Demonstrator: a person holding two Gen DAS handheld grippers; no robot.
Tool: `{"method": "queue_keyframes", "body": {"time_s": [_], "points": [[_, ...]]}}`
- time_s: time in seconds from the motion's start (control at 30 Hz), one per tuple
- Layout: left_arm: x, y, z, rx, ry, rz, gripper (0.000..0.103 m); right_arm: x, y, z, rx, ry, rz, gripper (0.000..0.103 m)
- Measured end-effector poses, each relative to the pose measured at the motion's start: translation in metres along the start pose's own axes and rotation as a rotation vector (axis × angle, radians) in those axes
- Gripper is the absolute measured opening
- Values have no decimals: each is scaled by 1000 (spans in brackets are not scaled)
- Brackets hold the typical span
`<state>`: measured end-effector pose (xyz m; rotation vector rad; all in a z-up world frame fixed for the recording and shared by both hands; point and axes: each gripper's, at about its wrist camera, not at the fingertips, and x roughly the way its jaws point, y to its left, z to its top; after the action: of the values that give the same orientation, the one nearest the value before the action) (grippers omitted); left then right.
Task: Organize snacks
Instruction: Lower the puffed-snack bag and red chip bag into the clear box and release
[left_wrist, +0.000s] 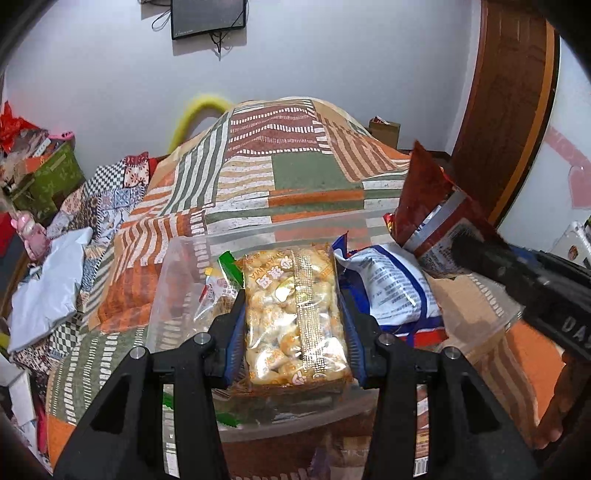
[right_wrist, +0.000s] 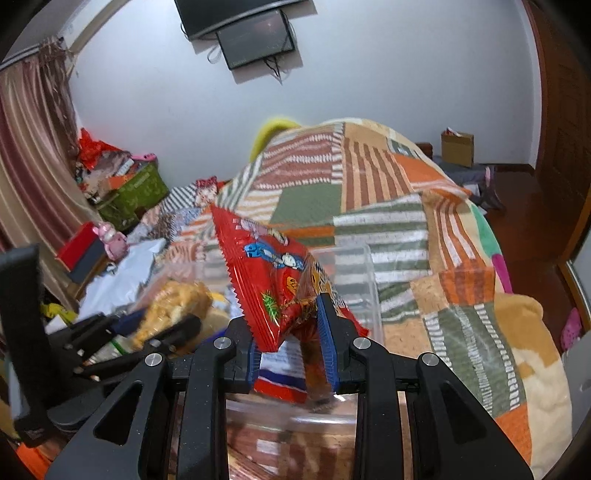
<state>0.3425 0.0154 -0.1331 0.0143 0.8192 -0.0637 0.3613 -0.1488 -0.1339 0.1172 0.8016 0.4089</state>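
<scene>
My left gripper is shut on an orange pack of puffed snacks, its blue pads pressing both long sides, over a clear plastic bin. In the bin lie small green and white sachets and a blue and white bag. My right gripper is shut on a red snack bag, held tilted above the same bin. The red bag and the right gripper's fingers show at the right of the left wrist view. The left gripper with its orange pack shows at the left of the right wrist view.
The bin stands on a bed with a patchwork striped blanket. A grey plastic mailer lies to the left, with green boxes and clutter behind. A wooden door stands at the right and a screen hangs on the wall.
</scene>
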Motion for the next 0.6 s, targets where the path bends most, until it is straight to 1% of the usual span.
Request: {"method": "queue_keyframes", "body": {"time_s": [0.1,0.27,0.4,0.5,0.6], "points": [[1,-2,-1,10,13,-3,46,6,-2,-6,-12,33,-18,25],[-3,-2,-4,11,25,-5,47,8,-5,-12,-34,59,-37,25],[-14,-3,-7,5,20,-16,51,4,-2,-14,-67,72,-51,27],[-28,-3,-8,10,-4,-6,59,-3,2,-16,-91,65,-69,27],[-45,0,-10,-5,-20,-11,63,-15,5,-17,-107,52,-67,32]]}}
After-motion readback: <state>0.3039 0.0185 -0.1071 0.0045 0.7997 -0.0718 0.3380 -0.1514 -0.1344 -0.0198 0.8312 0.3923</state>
